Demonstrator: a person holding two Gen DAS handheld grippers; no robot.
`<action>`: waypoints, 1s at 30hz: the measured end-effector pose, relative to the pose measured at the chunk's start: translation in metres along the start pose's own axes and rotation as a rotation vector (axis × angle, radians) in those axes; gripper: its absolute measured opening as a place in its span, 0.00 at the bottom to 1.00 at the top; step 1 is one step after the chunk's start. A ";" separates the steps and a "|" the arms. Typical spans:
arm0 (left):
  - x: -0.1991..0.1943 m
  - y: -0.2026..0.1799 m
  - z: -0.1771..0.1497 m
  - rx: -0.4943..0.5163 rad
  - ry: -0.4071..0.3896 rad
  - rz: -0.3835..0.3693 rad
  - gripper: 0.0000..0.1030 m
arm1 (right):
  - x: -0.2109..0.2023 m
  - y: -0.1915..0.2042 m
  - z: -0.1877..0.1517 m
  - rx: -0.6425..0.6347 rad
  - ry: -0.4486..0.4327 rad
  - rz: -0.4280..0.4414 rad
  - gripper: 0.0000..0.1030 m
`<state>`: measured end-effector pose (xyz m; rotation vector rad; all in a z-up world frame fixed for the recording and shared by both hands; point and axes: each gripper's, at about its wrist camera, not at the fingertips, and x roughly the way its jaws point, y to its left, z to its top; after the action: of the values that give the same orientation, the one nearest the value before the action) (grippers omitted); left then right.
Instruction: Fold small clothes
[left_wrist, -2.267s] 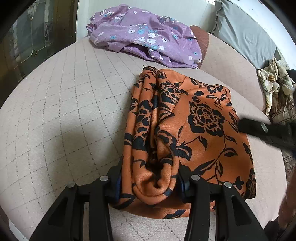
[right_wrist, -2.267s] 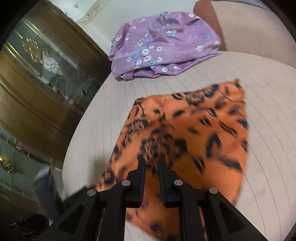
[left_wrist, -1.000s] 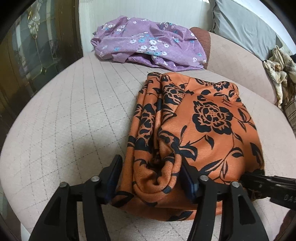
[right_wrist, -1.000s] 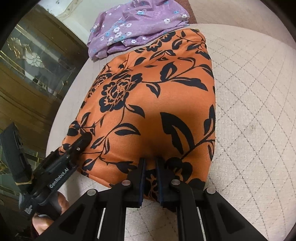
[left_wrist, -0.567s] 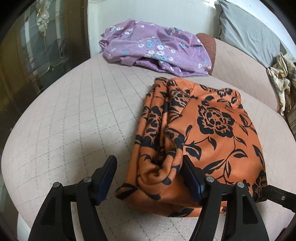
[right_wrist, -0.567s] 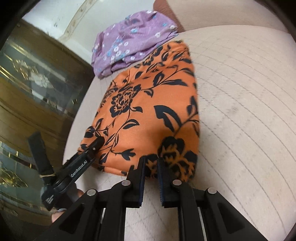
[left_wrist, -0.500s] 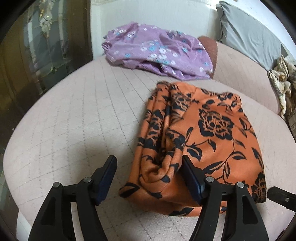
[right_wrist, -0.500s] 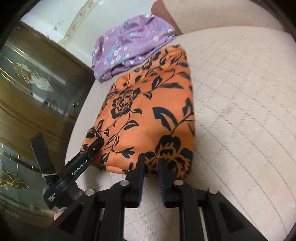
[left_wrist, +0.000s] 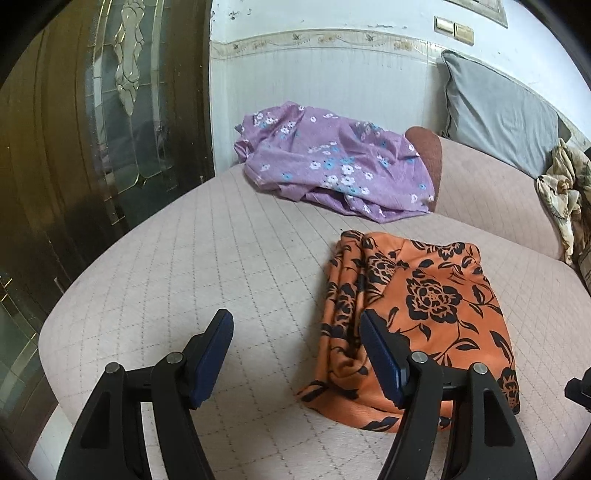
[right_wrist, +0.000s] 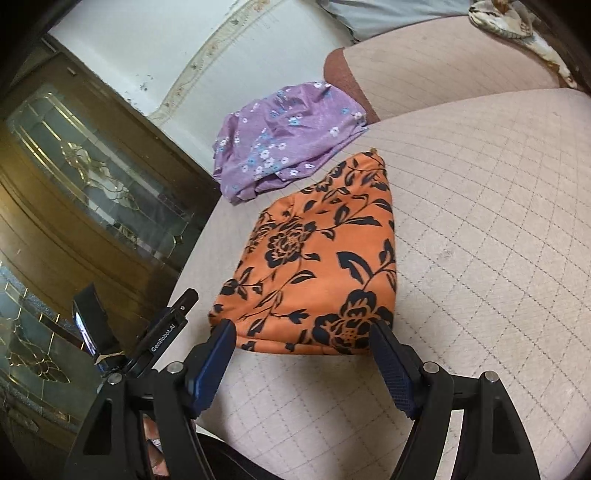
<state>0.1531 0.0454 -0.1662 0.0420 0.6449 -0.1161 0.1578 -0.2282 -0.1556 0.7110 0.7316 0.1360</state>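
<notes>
A folded orange cloth with black flowers (left_wrist: 436, 306) (right_wrist: 325, 258) lies flat on the quilted pink seat cushion (left_wrist: 192, 273). Its left side is bunched in pleats. My left gripper (left_wrist: 295, 332) hovers open above the cushion. Nothing is gripped; the cloth's bunched edge lies just behind its right finger (left_wrist: 380, 350). My right gripper (right_wrist: 301, 339) has its jaws opening wide. The cloth's near edge lies just beyond its fingertips, and neither pad touches it. The left gripper's body (right_wrist: 166, 328) shows at the lower left of the right wrist view.
A crumpled purple floral garment (left_wrist: 332, 173) (right_wrist: 284, 140) lies at the cushion's far end by the white wall. A grey pillow (left_wrist: 498, 110) and a beige patterned cloth (left_wrist: 565, 184) sit at the back right. A dark cabinet with glass doors (left_wrist: 92, 147) stands left.
The right gripper let go of the cloth's near edge, opened wide and drew back. The left gripper lifted back off the bunched edge. The orange cloth now lies free.
</notes>
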 end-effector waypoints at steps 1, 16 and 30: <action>0.000 0.001 0.000 0.003 -0.003 0.004 0.70 | 0.000 0.003 0.000 -0.009 -0.003 0.001 0.75; 0.015 0.003 0.000 0.011 0.028 0.026 0.70 | 0.026 0.012 0.002 -0.027 0.013 0.005 0.55; 0.080 0.003 -0.018 0.027 0.291 0.069 0.73 | 0.113 -0.024 0.005 0.119 0.148 -0.088 0.35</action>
<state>0.2066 0.0423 -0.2285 0.1085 0.9314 -0.0527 0.2422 -0.2098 -0.2318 0.7859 0.9175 0.0655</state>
